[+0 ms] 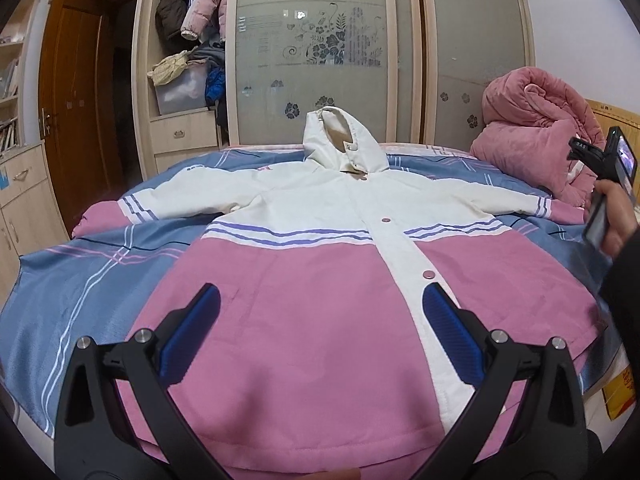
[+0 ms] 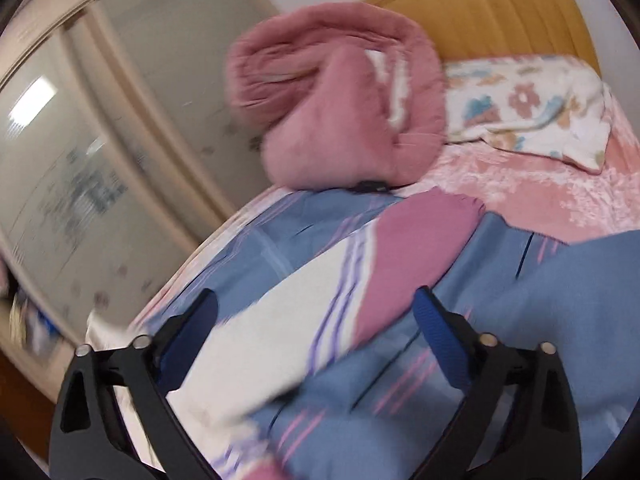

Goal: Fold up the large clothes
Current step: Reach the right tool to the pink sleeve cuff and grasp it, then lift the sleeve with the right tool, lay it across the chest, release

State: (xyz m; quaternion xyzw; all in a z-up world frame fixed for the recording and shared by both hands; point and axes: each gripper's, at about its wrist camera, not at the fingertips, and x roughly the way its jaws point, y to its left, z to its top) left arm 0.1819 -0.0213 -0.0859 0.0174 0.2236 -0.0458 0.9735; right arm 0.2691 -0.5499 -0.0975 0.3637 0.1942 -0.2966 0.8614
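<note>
A hooded jacket (image 1: 304, 280), white on top and pink below with purple stripes, lies spread face up on the blue striped bed sheet (image 1: 72, 280), sleeves out to both sides. My left gripper (image 1: 320, 312) is open and empty above the jacket's lower pink part, near the hem. My right gripper (image 2: 316, 312) is open and empty over the jacket's right sleeve (image 2: 360, 264), which runs between its fingers toward the pink cuff (image 2: 452, 216). The right gripper's body, held in a hand, also shows at the right edge of the left wrist view (image 1: 608, 184). The right wrist view is motion-blurred.
A rolled pink quilt (image 1: 536, 136) sits at the bed's far right; it also shows in the right wrist view (image 2: 340, 92), beside a floral pillow (image 2: 520, 108) and wooden headboard (image 2: 480, 8). A wardrobe with frosted sliding doors (image 1: 320, 40) stands behind the bed. A wooden door (image 1: 72, 100) is at left.
</note>
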